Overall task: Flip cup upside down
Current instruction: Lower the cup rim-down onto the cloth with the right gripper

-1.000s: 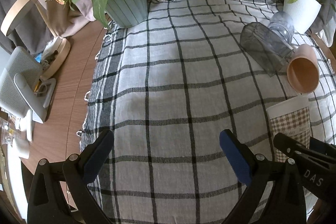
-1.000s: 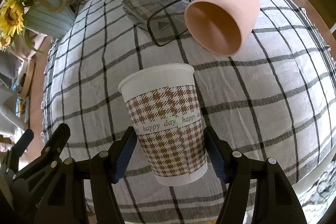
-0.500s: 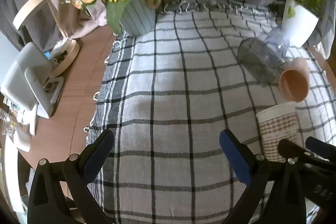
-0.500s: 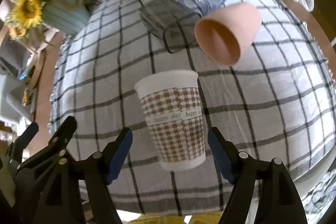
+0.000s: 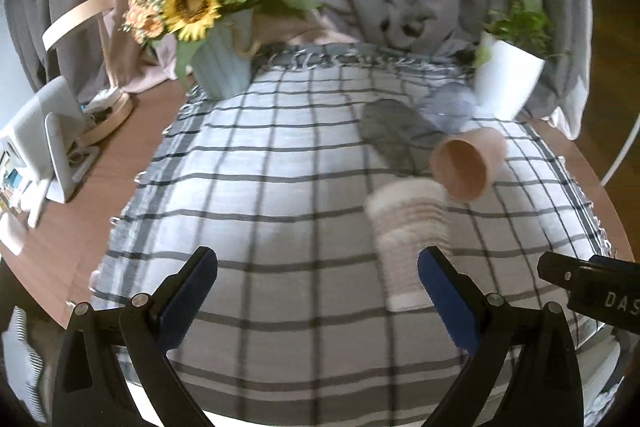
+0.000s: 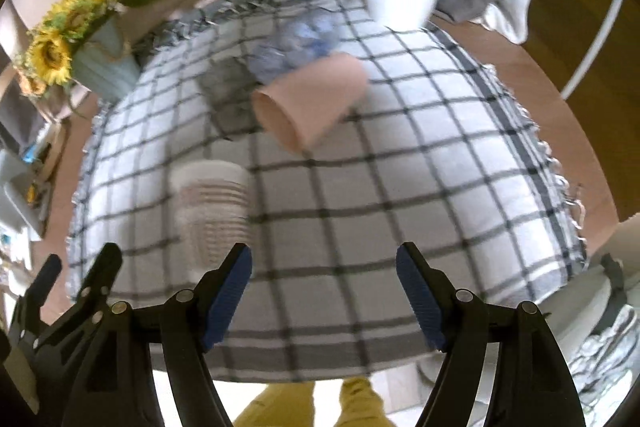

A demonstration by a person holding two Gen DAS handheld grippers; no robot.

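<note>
Broadly, one checked cloth (image 6: pixel 400 187) carries two planters, one pink pot (image 6: pixel 312 103) lying sideways and one paper cup (image 6: pixel 214 215) standing wide-end-down near the front edge. Both claws, left gripper (image 5: pixel 318 301) and right gripper (image 6: pixel 324 301), gape wide, gripping nothing
</note>
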